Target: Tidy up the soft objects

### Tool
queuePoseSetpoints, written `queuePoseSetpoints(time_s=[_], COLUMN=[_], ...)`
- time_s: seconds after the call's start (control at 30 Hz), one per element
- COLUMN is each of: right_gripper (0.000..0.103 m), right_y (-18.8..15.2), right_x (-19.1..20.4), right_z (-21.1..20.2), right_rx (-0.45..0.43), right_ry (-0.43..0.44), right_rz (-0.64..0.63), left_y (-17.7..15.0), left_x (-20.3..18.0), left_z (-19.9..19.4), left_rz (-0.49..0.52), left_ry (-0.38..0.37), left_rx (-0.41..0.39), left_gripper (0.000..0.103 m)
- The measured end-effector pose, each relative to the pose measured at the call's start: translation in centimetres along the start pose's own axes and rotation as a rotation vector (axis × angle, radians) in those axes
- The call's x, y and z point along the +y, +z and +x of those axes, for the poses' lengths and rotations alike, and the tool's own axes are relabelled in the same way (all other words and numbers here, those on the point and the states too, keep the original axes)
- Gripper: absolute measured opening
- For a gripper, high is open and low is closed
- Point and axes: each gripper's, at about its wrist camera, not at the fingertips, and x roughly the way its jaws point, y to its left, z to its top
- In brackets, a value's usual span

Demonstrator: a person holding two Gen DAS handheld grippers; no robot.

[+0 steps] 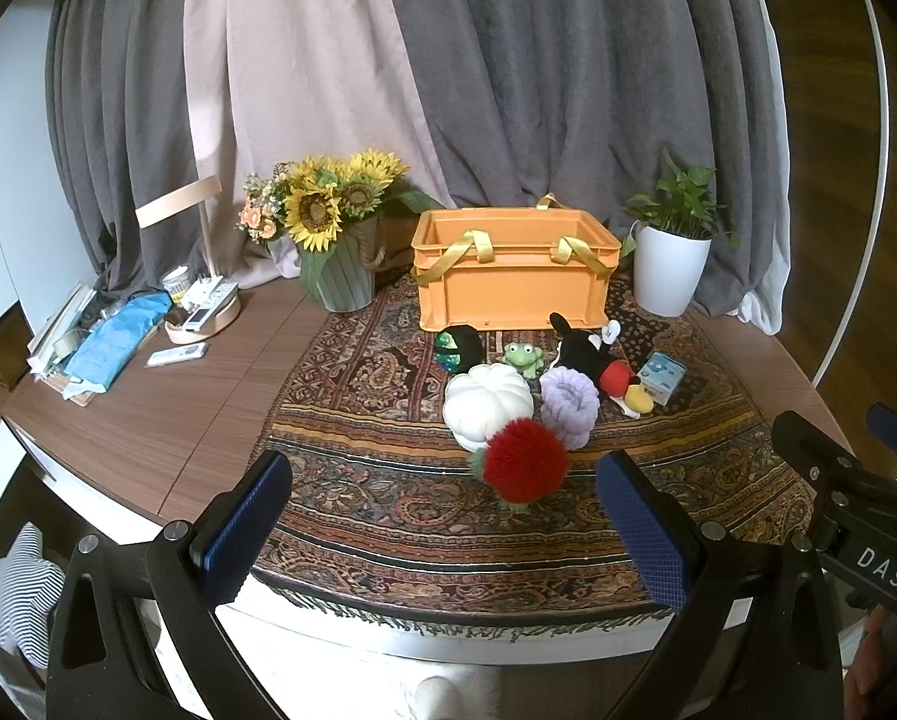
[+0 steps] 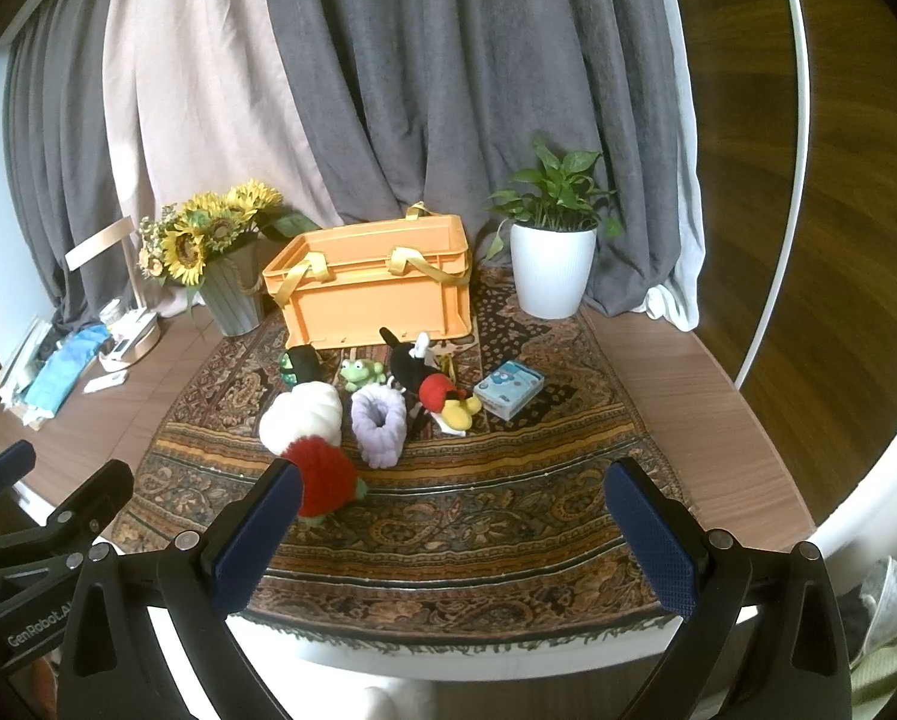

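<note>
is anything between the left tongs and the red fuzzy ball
Nothing visible: only bare rug lies between the open left tongs and the red fuzzy ball. The white pumpkin sits behind it.

Grey and beige curtains (image 1: 424,72) hang behind a wooden table (image 1: 166,414)

Crate (image 1: 511,288) orange, yellow satin straps (image 1: 457,255). Rug (image 1: 388,510) dark paisley, brown/gold/black bands. Straight ahead of the left claw (image 1: 442,516), blue pads (image 1: 247,525), black frame: red fuzzy ball (image 1: 526,468) with a green bit. Beyond it a white pumpkin (image 1: 487,405) and a lilac scrunchie (image 1: 570,405). Further out: black-green ball (image 1: 460,348), green frog (image 1: 523,358), black mouse plush (image 1: 586,357) with red shorts and yellow shoes. Right of the plush, pale blue box (image 1: 661,377). Pot (image 1: 670,270) white, ribbed, green leaves. Sunflowers (image 1: 328,198) yellow, grey-green vase (image 1: 343,279). Curtains (image 1: 508,60) grey and beige. Table (image 1: 148,414) brown woodgrain.
</note>
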Motion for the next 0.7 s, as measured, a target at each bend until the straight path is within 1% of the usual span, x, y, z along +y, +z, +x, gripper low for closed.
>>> queuePoseSetpoints(time_s=[0.23, 0.4, 0.53, 0.7], right_gripper=[0.102, 0.102, 0.102, 0.102], right_y=[0.0, -0.2, -0.2, 0.1], right_x=[0.0, -0.2, 0.1, 0.5], right_z=[0.1, 0.6, 2.3, 5.7], right_rx=[0.002, 0.003, 0.027, 0.061], right_ry=[0.002, 0.012, 0.019, 0.015], right_rz=[0.002, -0.002, 0.0, 0.008], left_y=[-0.3, -0.7, -0.7, -0.3], left_x=[-0.3, -1.0, -0.8, -0.6], left_z=[0.1, 1.1, 2.5, 5.3], left_rz=[0.001, 0.005, 0.013, 0.043], left_ry=[-0.001, -0.011, -0.022, -0.069], left_rx=[0.003, 0.018, 0.033, 0.053], left_gripper=[0.103, 0.103, 0.103, 0.103])
